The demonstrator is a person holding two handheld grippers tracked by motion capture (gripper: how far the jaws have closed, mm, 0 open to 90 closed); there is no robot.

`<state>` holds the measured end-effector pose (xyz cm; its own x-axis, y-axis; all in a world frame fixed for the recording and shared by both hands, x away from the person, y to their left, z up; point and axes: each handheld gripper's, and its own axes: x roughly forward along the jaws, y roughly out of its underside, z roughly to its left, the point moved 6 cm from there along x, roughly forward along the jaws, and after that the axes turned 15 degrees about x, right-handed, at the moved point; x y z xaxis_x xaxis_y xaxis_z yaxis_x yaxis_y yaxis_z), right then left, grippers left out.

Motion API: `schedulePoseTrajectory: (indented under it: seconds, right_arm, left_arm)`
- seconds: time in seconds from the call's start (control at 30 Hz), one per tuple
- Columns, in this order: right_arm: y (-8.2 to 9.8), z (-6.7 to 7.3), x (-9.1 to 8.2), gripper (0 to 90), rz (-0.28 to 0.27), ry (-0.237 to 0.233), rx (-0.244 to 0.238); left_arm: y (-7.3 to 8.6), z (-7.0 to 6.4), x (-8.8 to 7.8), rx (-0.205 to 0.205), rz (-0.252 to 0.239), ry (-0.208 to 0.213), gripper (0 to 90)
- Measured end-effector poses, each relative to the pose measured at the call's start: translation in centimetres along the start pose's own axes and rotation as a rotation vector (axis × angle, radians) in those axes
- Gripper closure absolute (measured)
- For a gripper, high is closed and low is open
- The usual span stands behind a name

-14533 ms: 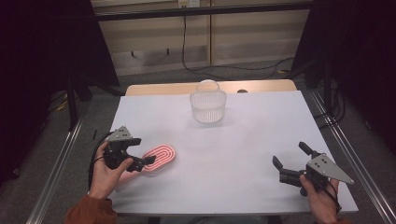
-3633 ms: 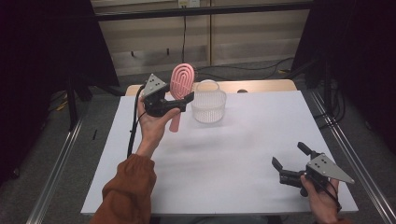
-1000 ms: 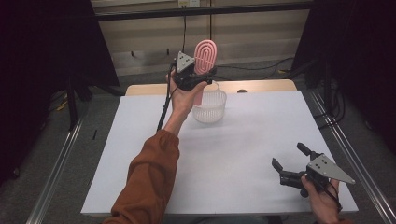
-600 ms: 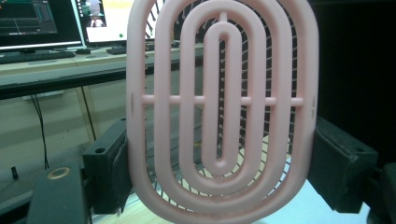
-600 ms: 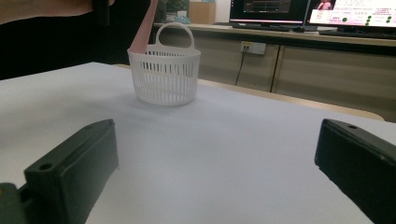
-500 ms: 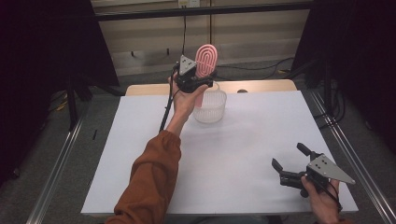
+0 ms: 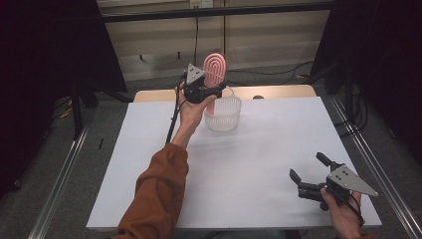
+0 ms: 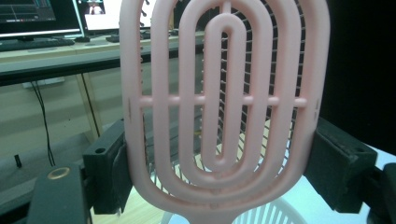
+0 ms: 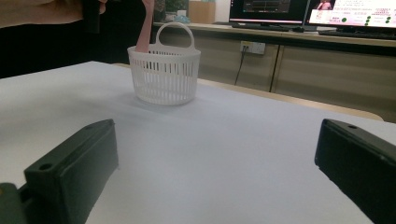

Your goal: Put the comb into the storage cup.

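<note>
Left tongs [image 7: 211,92] clamped on pink brush [image 7: 215,69], upright, handle dipping into white basket [image 7: 223,113]. Right tongs [image 7: 309,174] open, empty, low over desk [image 7: 259,164]. Risk: tall brush tipping basket upon release.

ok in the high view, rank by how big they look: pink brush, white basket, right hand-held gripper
1. right hand-held gripper, though it lies nearest the camera, which inflates it
2. white basket
3. pink brush, looking close to the basket in size; its handle is partly hidden, so their order is unsure
</note>
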<state>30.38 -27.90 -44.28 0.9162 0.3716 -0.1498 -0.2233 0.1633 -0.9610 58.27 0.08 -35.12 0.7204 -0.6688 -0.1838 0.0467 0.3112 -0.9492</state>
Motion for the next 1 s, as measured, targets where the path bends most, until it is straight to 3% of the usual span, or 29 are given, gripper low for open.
schedulePoseTrajectory:
  seconds: [0.4,0.63,1.0]
  right_arm:
    - [0.0,0.0,0.0,0.0,0.002,0.002,-0.001]
    - [0.0,0.0,-0.1,0.0,0.0,0.002,0.001]
    - [0.0,0.0,0.0,0.0,0.003,0.004,-0.005]
  left_arm:
    - [0.4,-0.6,-0.4,0.01,0.015,0.008,19.6]
    - [1.2,-1.0,-0.5,-0.011,0.03,-0.003,19.6]
    - [1.5,-1.8,-0.7,-0.005,0.031,0.025,19.6]
